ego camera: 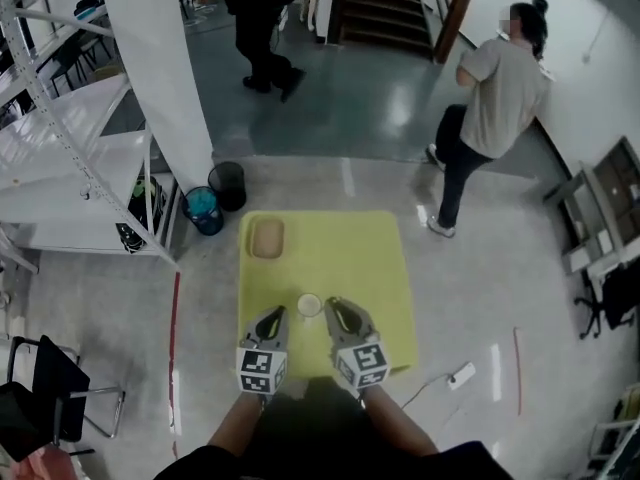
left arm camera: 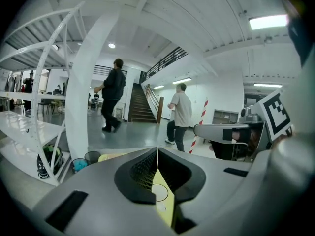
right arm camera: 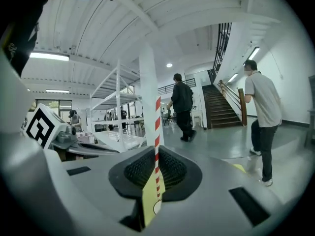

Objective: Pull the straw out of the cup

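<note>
Holding: my right tongs (right arm camera: 157,151) are clamped on the red-and-white striped straw (right arm camera: 158,122), which stands upright between the pads.
Straw: its upper part rises above the tongs. Its lower end runs down to the white cup (ego camera: 309,305) seen through the gap, and I can't tell whether the tip is inside.
Left tongs (left arm camera: 157,152): tips pressed together with nothing between them, parked just left of the cup.
Cup: upright on the yellow-green counter (ego camera: 370,258), near my edge, between the two tongs.
Tan tray (ego camera: 266,238): on the counter's far left corner, well apart from the cup.
Background: two people (ego camera: 500,98) on the floor beyond the counter.
</note>
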